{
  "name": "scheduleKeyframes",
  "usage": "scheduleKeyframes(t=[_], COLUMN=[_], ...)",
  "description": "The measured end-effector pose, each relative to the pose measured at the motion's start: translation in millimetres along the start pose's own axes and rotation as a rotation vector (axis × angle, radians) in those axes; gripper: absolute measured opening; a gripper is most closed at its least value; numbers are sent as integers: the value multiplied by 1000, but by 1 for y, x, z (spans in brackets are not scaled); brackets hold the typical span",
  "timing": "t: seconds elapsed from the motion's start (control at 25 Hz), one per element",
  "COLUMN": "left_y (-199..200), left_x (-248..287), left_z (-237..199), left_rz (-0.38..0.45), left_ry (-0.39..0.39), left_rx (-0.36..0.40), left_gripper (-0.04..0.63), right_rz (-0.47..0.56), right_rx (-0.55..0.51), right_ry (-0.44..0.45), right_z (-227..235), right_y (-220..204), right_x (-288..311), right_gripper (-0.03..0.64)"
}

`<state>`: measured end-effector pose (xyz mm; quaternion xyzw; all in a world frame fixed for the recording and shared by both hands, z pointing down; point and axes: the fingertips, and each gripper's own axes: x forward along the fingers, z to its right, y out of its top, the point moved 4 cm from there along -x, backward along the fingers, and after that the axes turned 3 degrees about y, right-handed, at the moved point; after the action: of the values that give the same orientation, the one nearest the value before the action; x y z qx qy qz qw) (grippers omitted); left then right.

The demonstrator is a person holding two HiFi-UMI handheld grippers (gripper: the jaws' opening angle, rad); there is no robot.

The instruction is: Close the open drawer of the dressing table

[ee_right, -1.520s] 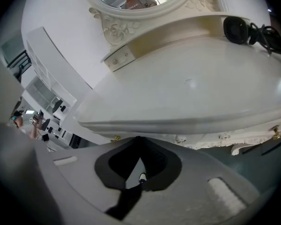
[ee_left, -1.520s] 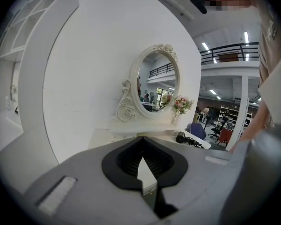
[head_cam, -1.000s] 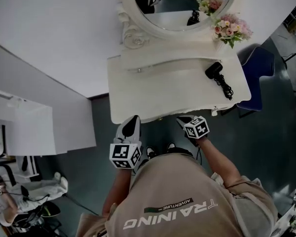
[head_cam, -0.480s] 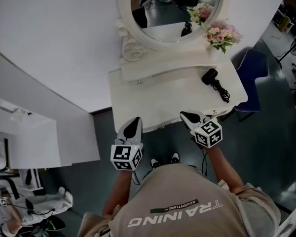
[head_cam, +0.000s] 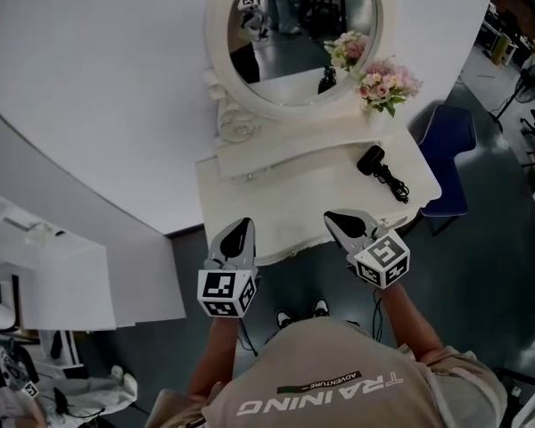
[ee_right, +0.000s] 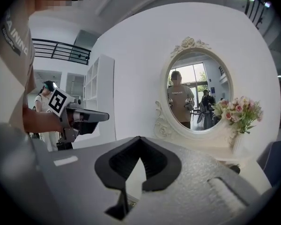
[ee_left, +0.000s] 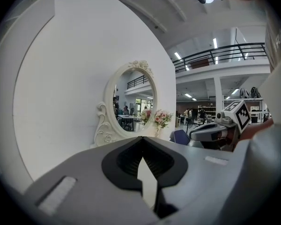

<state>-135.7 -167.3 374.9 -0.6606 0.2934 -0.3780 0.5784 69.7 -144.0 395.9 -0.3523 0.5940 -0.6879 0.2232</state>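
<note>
The white dressing table (head_cam: 312,194) stands against the wall under its oval mirror (head_cam: 294,34). From above only its top and front edge show, so I cannot tell how its drawer stands. My left gripper (head_cam: 241,226) is at the front edge on the left, jaws shut and empty. My right gripper (head_cam: 337,217) is at the front edge on the right, also shut and empty. In the left gripper view the left gripper (ee_left: 141,139) points at the mirror (ee_left: 133,100). In the right gripper view the right gripper (ee_right: 138,139) faces the mirror (ee_right: 196,90).
A black hair dryer (head_cam: 372,159) with its cord lies on the tabletop at the right. A vase of pink flowers (head_cam: 388,83) stands at the back right. A blue chair (head_cam: 450,150) is to the table's right, and a white shelf unit (head_cam: 62,275) to the left.
The head view has tilted, showing more of the mirror. My right gripper has drifted right and down. My left gripper has barely moved. Both stay shut.
</note>
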Motion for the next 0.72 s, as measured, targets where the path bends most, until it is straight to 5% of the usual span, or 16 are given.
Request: scheduleKeyframes(t=[0.24, 0.72], left_y=[29, 60], left_x=[0, -11], left_z=[10, -1], left_rz=[53, 99], left_ry=[-46, 45], left_rx=[-75, 11], left_gripper=[18, 18], right_rz=[54, 147], right_rx=[-90, -140], right_ry=[3, -12], right_z=[-5, -13], right_y=[33, 71], right_x=[-8, -10], right_gripper=[3, 3])
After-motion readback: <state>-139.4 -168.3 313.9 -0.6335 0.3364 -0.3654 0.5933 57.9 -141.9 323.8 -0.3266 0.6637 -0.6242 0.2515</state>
